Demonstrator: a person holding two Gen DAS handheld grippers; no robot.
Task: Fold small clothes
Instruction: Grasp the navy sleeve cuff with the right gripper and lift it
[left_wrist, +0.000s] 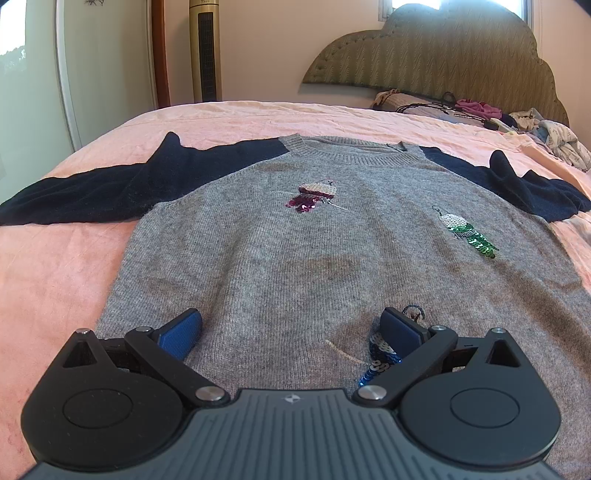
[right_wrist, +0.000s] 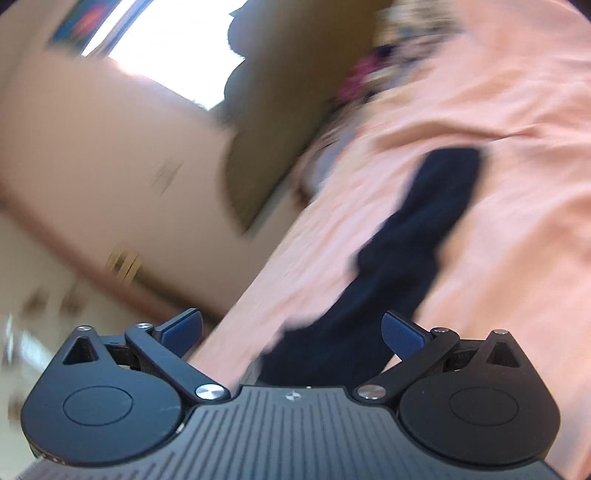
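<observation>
Left wrist view: left gripper (left_wrist: 291, 328) is held low and level, its blue-padded fingers (left_wrist: 181, 332) spread wide above the sweater's hem.
Sweater (left_wrist: 295, 251): grey knit, navy sleeves, sequinned birds, laid flat ahead of the fingers on the pink bedsheet (left_wrist: 55, 266).
Right wrist view: right gripper (right_wrist: 291, 328) is tilted, jaws parted, empty; frame blurred.
Sleeve (right_wrist: 406, 240): navy, lying between and beyond the fingers.

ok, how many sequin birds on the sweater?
3. A pink bird sits mid-chest, a green bird lies to its right, and a blue bird near the hem is partly hidden by the left gripper.
</observation>
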